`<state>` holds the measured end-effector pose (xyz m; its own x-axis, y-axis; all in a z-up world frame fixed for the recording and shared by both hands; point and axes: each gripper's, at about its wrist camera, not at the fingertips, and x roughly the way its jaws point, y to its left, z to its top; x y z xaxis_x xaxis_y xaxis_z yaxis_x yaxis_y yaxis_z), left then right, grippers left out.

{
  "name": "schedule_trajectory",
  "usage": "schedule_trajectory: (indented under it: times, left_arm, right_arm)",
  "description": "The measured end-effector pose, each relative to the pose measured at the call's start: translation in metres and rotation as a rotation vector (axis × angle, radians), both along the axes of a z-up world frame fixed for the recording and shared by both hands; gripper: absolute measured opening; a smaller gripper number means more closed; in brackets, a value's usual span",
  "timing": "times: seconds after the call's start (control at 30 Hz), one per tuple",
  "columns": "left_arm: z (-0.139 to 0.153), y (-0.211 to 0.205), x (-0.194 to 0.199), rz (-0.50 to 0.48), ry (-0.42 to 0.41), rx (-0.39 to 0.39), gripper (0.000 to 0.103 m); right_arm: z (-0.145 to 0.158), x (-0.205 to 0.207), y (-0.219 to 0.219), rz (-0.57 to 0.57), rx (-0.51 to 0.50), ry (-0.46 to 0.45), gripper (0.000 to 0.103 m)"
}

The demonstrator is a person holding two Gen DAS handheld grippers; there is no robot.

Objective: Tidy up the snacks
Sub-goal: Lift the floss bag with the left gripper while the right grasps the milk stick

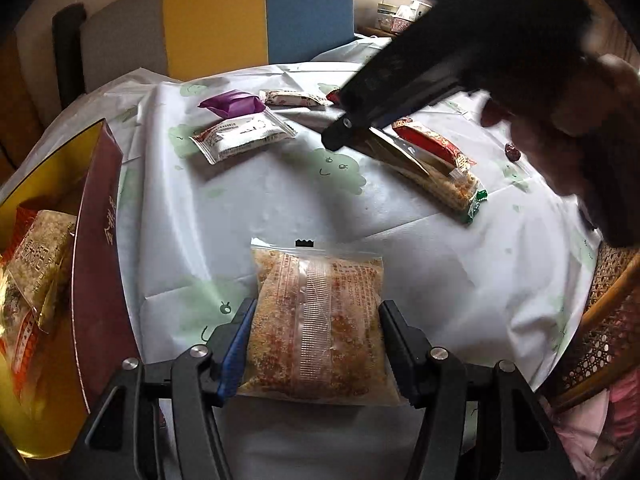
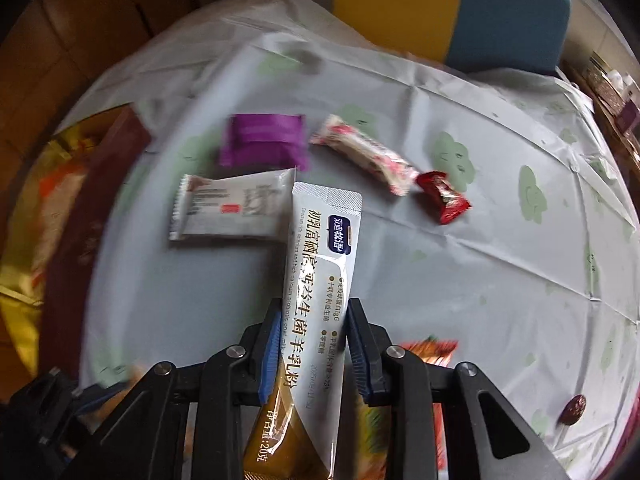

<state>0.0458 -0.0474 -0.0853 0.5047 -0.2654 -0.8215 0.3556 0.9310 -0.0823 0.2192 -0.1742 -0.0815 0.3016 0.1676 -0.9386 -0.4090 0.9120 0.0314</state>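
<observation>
In my left gripper I have a clear bag of golden-brown crumbly snack pinched between the two pads, its back seam facing the camera with red print too small for me to read. My right gripper is pinching a long white stick sachet; its label has a dark blue brand badge, large gold Chinese characters down its length, a thin line of English reading roughly "probiotic goat milk", and "20克" on the gold band near my wrist.

Just left of my left gripper stands a maroon box with gold characters on its wall and a gold lining; snack bags with red and gold print already lie inside it.

Further out on the table, from the right wrist view, a white flat packet with a small red stamp lies just behind the sachet's tip, a plain purple packet beyond that, a long pink-and-white wrapped bar to its right, and a small red candy touching the bar's near end. A dark round date-like piece sits alone near the table's right edge. Under my right gripper, the left view shows a red-and-green bag of puffed snack.

The table wears a creased white plastic cloth printed with pale green smiling flowers. Behind it stands a chair back in grey, yellow and blue panels; a woven cane chair sits at the right.
</observation>
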Motion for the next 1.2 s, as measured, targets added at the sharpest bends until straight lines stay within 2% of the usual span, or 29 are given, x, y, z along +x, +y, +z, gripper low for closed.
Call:
schedule_trajectory:
  times: [0.07,0.13,0.27,0.5,0.77,1.0,1.1,1.2]
  left_arm:
    - [0.000,0.000,0.000,0.005,0.000,-0.008,0.061]
    - [0.000,-0.001,-0.001,0.001,-0.008,-0.002,0.061]
    - [0.000,0.000,-0.005,0.002,-0.017,-0.011,0.061]
    - [0.003,0.000,-0.014,0.009,-0.033,-0.014,0.060]
    - [0.007,0.003,-0.014,0.013,-0.031,-0.044,0.060]
    - [0.039,0.014,-0.026,0.008,-0.079,-0.107,0.060]
    - [0.058,0.028,-0.030,0.009,-0.095,-0.182,0.060]
    - [0.073,0.045,-0.030,0.046,-0.112,-0.224,0.060]
  right_arm:
    - [0.003,-0.015,0.000,0.016,0.033,0.018,0.031]
    - [-0.001,-0.026,0.000,0.009,0.024,0.039,0.031]
    - [-0.022,-0.042,-0.007,-0.016,0.026,0.104,0.031]
    - [-0.024,-0.046,-0.023,-0.039,0.094,0.093,0.032]
    - [-0.024,-0.052,-0.037,-0.015,0.112,0.053,0.032]
    - [-0.024,-0.055,-0.041,-0.011,0.114,0.049,0.033]
    - [-0.028,-0.053,-0.032,-0.011,0.113,0.046,0.033]
    - [-0.028,-0.054,-0.027,-0.003,0.100,0.037,0.033]
